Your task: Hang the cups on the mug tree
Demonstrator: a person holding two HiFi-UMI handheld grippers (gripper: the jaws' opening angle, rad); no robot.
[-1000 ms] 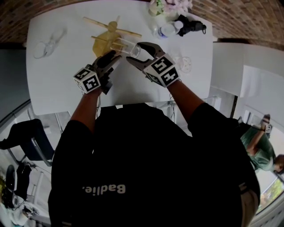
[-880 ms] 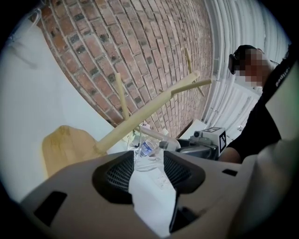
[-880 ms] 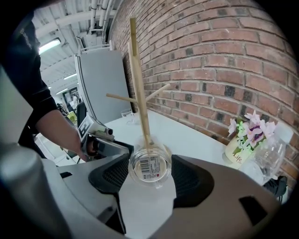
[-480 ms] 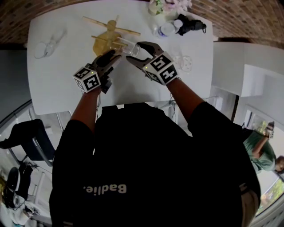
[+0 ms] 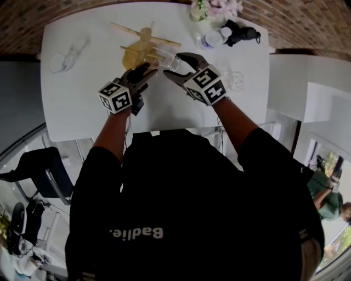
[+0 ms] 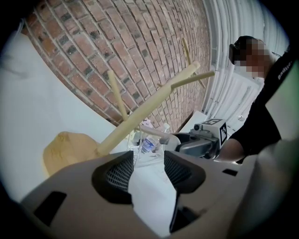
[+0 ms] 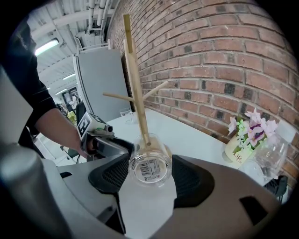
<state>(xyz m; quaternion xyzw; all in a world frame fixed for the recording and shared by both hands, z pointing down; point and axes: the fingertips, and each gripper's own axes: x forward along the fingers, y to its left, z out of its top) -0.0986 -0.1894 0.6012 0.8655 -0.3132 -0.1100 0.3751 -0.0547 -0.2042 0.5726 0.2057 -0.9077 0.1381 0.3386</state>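
Note:
The wooden mug tree stands on its round base at the table's far middle. My right gripper is shut on a clear glass cup that lies on its side just right of the trunk. In the right gripper view the cup shows its labelled bottom between the pads, with the trunk right behind it. I cannot tell whether it touches a peg. My left gripper is open near the tree's base, with only white table between its jaws. The left gripper view shows the tree.
A second clear cup lies at the table's far left, and another glass sits at the right. A flower vase, a bottle and a black object crowd the back right corner. A brick wall runs behind the table.
The whole head view has shifted slightly as the head moved. Both grippers and the cup keep their places beside the tree.

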